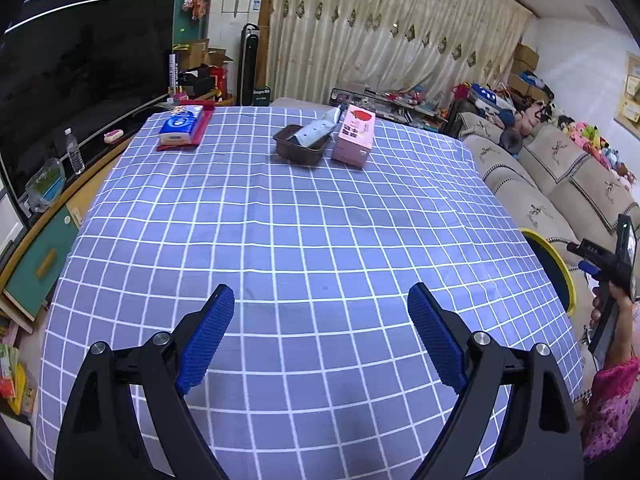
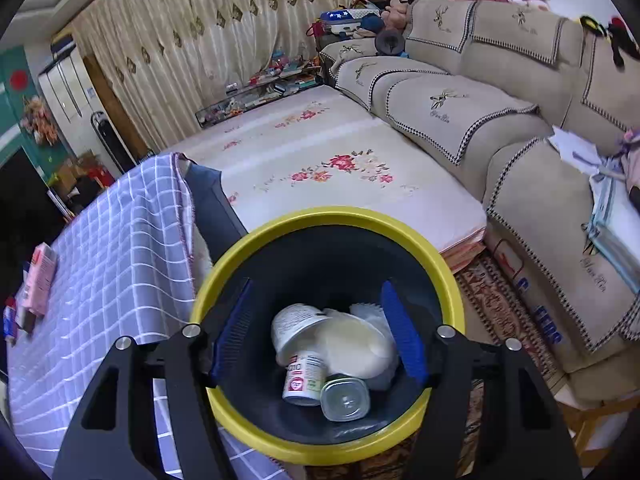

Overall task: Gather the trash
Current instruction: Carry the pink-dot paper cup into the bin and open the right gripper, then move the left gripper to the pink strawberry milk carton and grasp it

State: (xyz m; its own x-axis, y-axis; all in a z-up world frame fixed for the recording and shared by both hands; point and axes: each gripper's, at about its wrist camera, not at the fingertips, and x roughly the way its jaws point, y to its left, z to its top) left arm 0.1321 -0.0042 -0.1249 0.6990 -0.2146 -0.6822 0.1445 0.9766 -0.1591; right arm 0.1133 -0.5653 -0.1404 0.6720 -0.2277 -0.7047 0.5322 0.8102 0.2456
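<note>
My left gripper [image 1: 321, 292] stands open over the near part of the blue checked tablecloth [image 1: 300, 232], with nothing between its blue pads. At the far side of the table a brown tray [image 1: 289, 153] holds a grey-white pouch [image 1: 316, 132]. A pink box [image 1: 354, 136] stands beside it. My right gripper [image 2: 318, 286] is open above the yellow-rimmed dark trash bin [image 2: 332, 216], and its pads touch nothing. Down in the bin lie a white cup [image 2: 296, 328], a small labelled can [image 2: 304, 378], a clear jar [image 2: 345, 398] and crumpled white paper [image 2: 372, 316].
A blue tissue pack [image 1: 182, 122] lies on a red mat at the table's far left. The bin [image 1: 554, 264] stands off the table's right edge, next to a beige sofa [image 2: 460, 112] and a flowered mat [image 2: 320, 160]. A television [image 1: 80, 80] lines the left wall.
</note>
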